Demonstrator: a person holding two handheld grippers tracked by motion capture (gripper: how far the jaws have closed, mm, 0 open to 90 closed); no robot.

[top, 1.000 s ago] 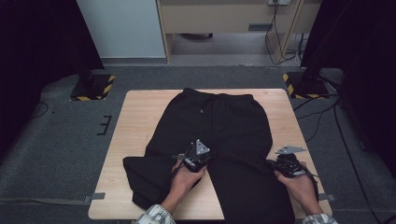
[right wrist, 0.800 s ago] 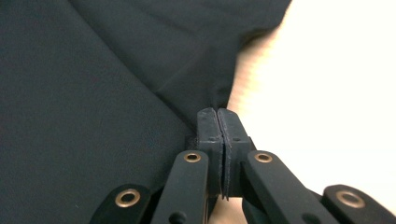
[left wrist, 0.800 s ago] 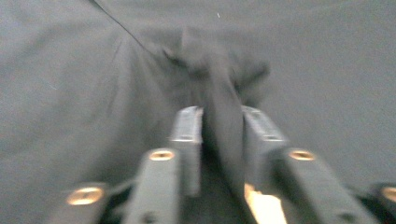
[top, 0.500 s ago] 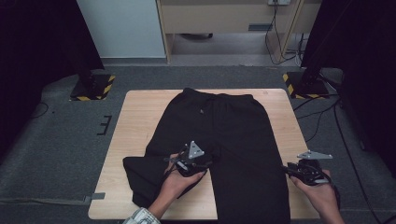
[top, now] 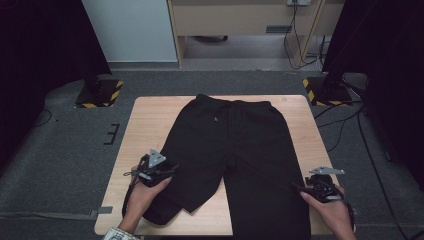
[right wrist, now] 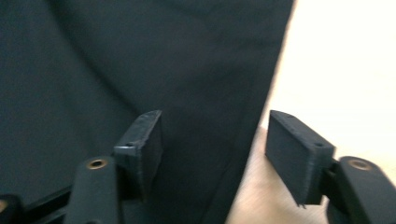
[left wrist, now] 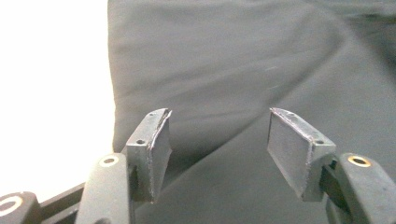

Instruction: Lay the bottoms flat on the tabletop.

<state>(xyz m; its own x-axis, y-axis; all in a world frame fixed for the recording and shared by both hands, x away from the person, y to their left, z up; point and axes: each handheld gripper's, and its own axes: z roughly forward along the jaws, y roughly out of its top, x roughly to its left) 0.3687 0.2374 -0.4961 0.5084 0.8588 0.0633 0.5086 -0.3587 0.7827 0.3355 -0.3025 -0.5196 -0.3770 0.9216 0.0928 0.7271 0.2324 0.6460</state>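
While black fabric shorts (top: 239,150) lie flat on the pale wooden counter (top: 150,120), left gripper (left wrist: 217,140) and right gripper (right wrist: 215,144) hover spread, pinching nothing.

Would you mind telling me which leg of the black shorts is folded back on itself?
The leg by the left gripper: the left leg is doubled over near the table's front edge, while the right leg lies flat and straight.

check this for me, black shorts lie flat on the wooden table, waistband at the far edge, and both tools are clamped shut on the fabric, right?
Not quite. Both tools are open. The left tool has its jaws spread above the black shorts, as its own view shows; the right tool likewise. The rest holds on the wooden table.
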